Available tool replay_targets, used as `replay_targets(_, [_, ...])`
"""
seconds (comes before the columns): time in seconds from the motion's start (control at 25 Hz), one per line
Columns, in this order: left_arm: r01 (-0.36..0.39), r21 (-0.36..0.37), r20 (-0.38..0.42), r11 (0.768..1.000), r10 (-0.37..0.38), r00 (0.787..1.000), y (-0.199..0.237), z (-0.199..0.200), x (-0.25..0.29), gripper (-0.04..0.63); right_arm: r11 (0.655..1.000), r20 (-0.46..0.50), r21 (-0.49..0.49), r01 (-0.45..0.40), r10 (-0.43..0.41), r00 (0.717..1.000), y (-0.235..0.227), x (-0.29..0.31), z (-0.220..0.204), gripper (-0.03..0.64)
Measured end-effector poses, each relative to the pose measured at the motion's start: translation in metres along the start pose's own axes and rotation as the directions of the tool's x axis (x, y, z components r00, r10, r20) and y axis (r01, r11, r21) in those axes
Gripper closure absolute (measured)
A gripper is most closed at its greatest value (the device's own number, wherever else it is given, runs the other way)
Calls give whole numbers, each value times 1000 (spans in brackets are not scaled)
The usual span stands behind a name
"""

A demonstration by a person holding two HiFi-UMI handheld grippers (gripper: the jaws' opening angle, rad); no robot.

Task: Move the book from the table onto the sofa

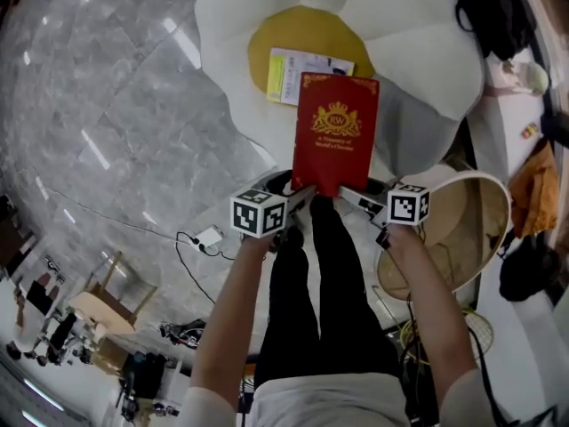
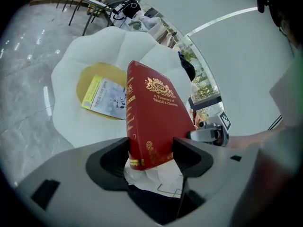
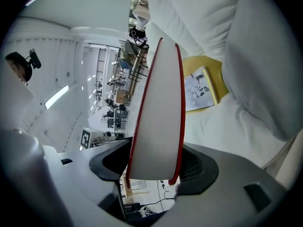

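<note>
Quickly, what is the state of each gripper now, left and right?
Left gripper: closed, holding the red book at its spine.
Right gripper: closed, holding the same red book at its page edge.

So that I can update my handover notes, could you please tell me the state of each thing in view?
Red book: closed, held in the air above the sofa, cover facing up.
Left tongs: shut on the red book's spine corner.
Right tongs: shut on the red book's page edge.
Booklet: closed, lying flat on the sofa's yellow centre.
</note>
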State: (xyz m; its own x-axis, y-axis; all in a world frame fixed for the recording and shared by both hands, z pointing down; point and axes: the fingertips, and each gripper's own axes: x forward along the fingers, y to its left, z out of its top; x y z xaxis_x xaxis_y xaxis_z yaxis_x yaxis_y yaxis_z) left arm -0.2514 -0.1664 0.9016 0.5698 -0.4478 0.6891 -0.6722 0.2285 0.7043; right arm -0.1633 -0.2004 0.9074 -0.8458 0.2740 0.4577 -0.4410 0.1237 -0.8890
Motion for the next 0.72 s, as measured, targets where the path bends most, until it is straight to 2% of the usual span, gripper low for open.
replay_targets(0.28, [-9, -31, -42, 999, 7, 999, 43, -4, 51, 310, 997, -3, 45, 54, -54, 999, -59, 23, 11, 304])
replay_targets(0.72, [-8, -72, -103, 997, 1, 995, 71, -12, 115, 324, 983, 56, 94, 160, -166, 985, -117, 27, 29, 304])
